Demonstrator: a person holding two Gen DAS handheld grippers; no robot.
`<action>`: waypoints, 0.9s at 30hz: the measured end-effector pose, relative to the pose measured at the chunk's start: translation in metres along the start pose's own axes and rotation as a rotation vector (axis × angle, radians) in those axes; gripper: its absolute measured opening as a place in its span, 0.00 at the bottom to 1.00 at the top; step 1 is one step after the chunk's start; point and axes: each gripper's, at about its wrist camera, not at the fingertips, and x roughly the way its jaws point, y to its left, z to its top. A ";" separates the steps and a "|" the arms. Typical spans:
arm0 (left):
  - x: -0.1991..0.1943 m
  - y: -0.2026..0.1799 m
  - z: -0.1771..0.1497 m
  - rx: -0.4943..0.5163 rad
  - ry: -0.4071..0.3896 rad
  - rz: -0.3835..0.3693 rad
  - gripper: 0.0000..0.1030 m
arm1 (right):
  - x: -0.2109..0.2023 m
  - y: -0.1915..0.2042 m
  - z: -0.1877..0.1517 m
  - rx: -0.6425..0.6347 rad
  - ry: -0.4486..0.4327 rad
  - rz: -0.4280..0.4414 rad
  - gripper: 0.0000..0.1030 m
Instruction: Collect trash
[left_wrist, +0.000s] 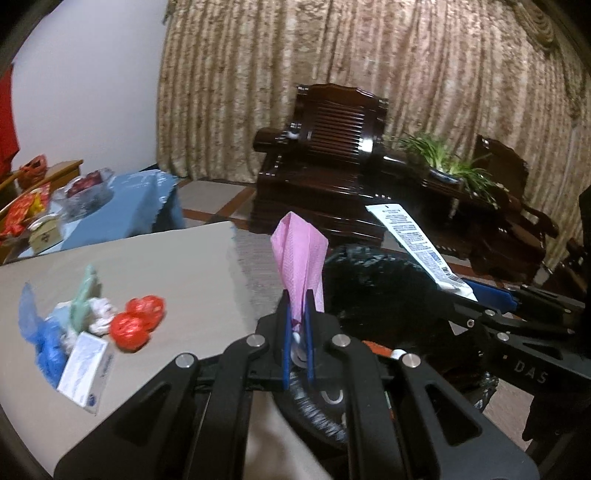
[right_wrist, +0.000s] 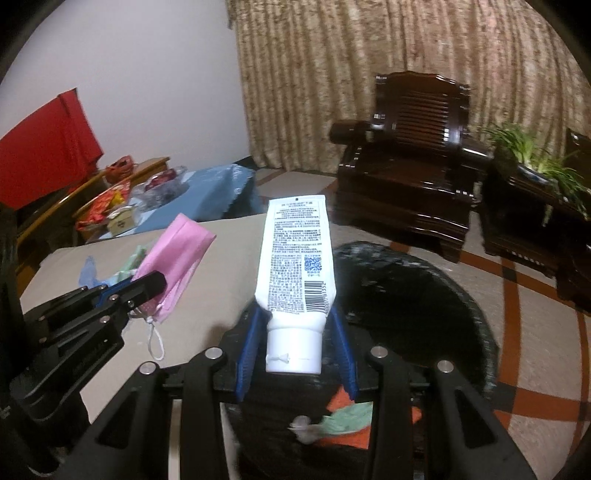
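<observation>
Trash in both claws: the left gripper (left_wrist: 297, 314) is clamped tight on a pink face mask (left_wrist: 301, 254), while the right gripper (right_wrist: 295, 332) grips a white tube (right_wrist: 295, 258) near its cap. Just beneath and ahead of both gapes the black-lined bin (right_wrist: 424, 295); more litter (left_wrist: 92, 325) lies on the table (left_wrist: 166, 266) left of the left gripper.

A pink face mask (left_wrist: 301, 254) stands folded upright above the black-lined bin (right_wrist: 424, 295), beside a white printed tube (right_wrist: 295, 266), cap downward. Blue, green, red and white scraps, probably wrappers (left_wrist: 138, 321), lie clustered on the grey table (left_wrist: 177, 266) with a small white box (left_wrist: 86, 373).
</observation>
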 end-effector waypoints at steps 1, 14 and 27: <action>0.004 -0.005 0.001 0.005 0.002 -0.009 0.05 | -0.001 -0.005 -0.001 0.005 0.000 -0.009 0.37; 0.047 -0.048 0.006 0.058 0.038 -0.109 0.17 | 0.007 -0.055 -0.014 0.058 0.032 -0.107 0.37; 0.016 -0.013 -0.003 0.003 -0.015 -0.028 0.84 | -0.001 -0.052 -0.013 0.047 -0.010 -0.109 0.94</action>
